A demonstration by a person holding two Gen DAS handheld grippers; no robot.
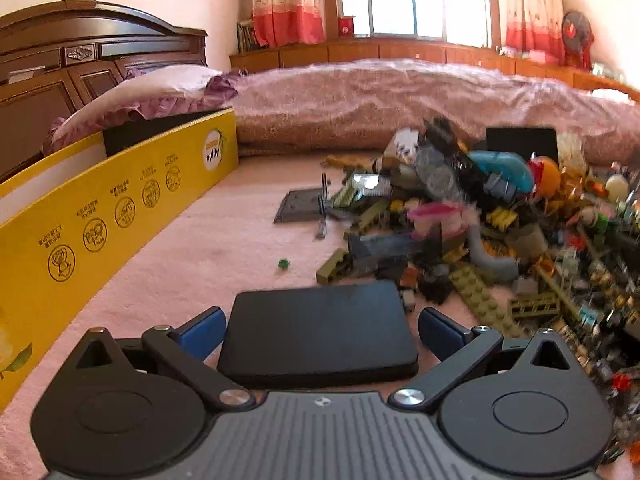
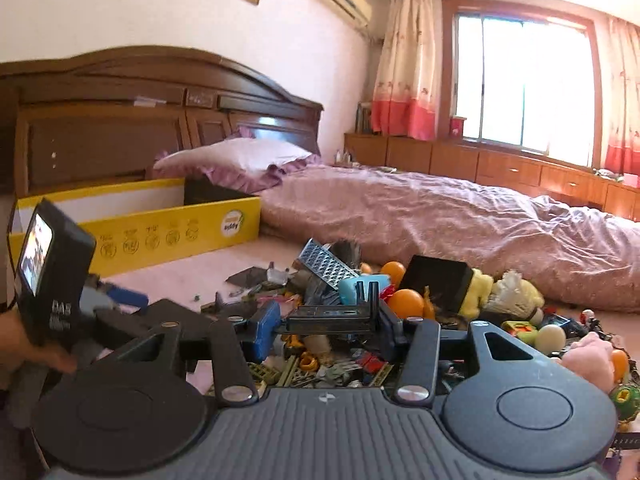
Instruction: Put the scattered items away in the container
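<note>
Where a pink bedspread [image 2: 240, 264] covers a large bed, a heap of scattered toys [image 1: 500, 232] lies in a loose pile of building bricks, balls and plastic pieces, and a long yellow cardboard box [image 1: 120, 216], printed with round symbols and an apple label, stands along the left side with its top open. In the left wrist view, the left gripper [image 1: 320, 332] sits low over the bedspread with its blue-padded fingers [image 1: 204, 330] spread wide; a flat black rectangular slab [image 1: 320, 332] lies between them, and a gap shows on each side, so the pads are not pressing it. The toy pile begins just beyond and to the right of this slab, with an olive studded plate [image 1: 480, 300] near its edge and a small green bead [image 1: 284, 264] lying alone on the cover between the pile and the box. In the right wrist view, the right gripper [image 2: 326, 320] is clamped on a dark bracket-shaped plastic piece [image 2: 332, 314], its pads pressed on both ends, held over the pile. Behind it lie orange balls [image 2: 404, 302], a metal grater-like piece [image 2: 326, 266], a black box-shaped object [image 2: 436, 280] and a yellow plush toy [image 2: 480, 292]. At the left edge of this view a hand [image 2: 28, 344] holds the other gripper, whose camera [image 2: 48, 268] shows a lit screen. A dark wooden headboard [image 2: 160, 120], a frilled purple pillow [image 2: 240, 160] and a rumpled quilt [image 2: 440, 220] lie beyond, under a bright curtained window [image 2: 520, 80].
</note>
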